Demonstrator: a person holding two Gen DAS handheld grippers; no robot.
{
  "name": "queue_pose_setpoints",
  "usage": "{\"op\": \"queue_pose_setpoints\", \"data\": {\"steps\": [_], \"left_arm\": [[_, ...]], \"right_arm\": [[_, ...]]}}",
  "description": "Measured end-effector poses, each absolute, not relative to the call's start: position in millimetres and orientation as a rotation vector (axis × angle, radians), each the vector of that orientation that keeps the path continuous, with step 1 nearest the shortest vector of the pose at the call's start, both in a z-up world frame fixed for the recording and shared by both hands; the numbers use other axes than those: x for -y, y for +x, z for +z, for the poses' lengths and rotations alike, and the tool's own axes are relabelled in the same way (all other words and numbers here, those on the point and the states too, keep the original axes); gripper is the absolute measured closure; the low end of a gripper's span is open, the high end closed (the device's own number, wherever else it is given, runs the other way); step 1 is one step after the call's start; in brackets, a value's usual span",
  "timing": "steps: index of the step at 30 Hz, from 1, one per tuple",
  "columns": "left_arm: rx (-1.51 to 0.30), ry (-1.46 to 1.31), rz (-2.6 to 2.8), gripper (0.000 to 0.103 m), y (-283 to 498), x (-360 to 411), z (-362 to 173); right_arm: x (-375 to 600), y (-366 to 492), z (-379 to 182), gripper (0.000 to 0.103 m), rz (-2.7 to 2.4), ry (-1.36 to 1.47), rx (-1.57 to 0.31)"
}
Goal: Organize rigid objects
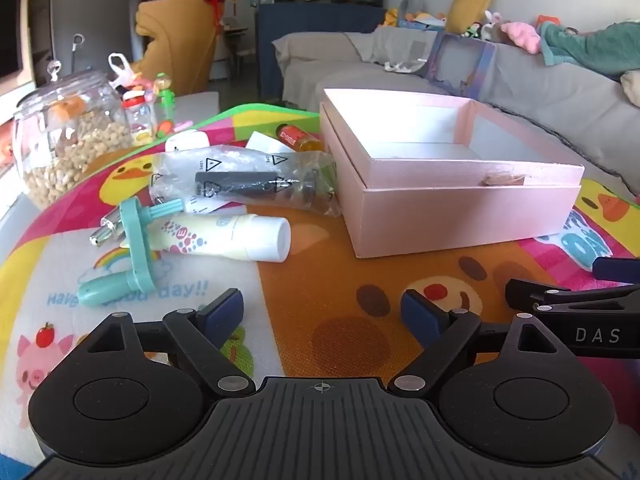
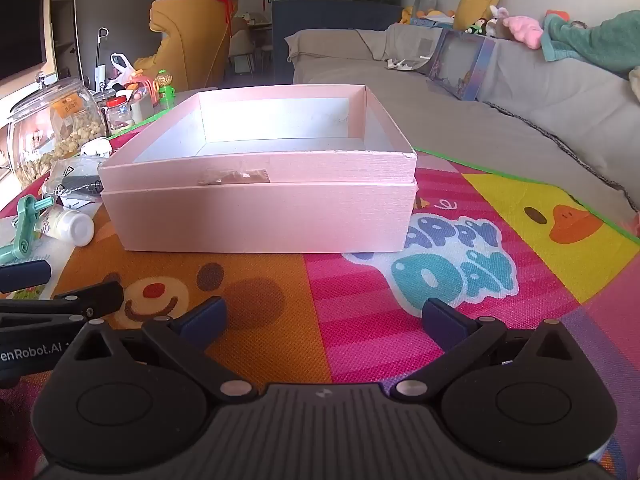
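Observation:
An open pink box [image 1: 460, 208] sits on a colourful play mat; it also shows in the right wrist view [image 2: 260, 216], and what I see of its inside is bare. Left of it lie a white-capped tube [image 1: 236, 236], a teal plastic tool [image 1: 136, 248], a clear bag holding a black cylinder [image 1: 240, 184] and a small orange bottle [image 1: 298, 138]. My left gripper [image 1: 322, 314] is open and empty, low over the mat in front of these items. My right gripper [image 2: 326, 318] is open and empty, in front of the box.
A glass jar of snacks [image 1: 64, 136] and small bottles and toys [image 1: 140, 116] stand at the mat's far left. A grey sofa [image 1: 520, 92] runs behind and to the right. The right gripper's fingers [image 1: 568, 300] reach into the left wrist view's right edge.

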State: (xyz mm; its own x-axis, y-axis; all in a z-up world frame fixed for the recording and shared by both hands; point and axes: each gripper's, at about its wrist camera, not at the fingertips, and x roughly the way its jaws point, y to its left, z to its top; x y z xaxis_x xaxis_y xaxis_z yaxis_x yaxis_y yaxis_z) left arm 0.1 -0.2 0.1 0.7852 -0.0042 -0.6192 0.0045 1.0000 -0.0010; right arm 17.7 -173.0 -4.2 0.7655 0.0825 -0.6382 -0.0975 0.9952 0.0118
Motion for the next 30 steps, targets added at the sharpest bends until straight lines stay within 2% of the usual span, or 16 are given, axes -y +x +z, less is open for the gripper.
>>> {"op": "queue_pose_setpoints", "data": {"steps": [30], "left_arm": [[-0.663, 0.001, -0.006, 0.013, 0.2, 0.2, -0.6]], "right_arm": [[172.0, 18.7, -5.0, 0.0, 0.097, -0.023, -0.693]]}}
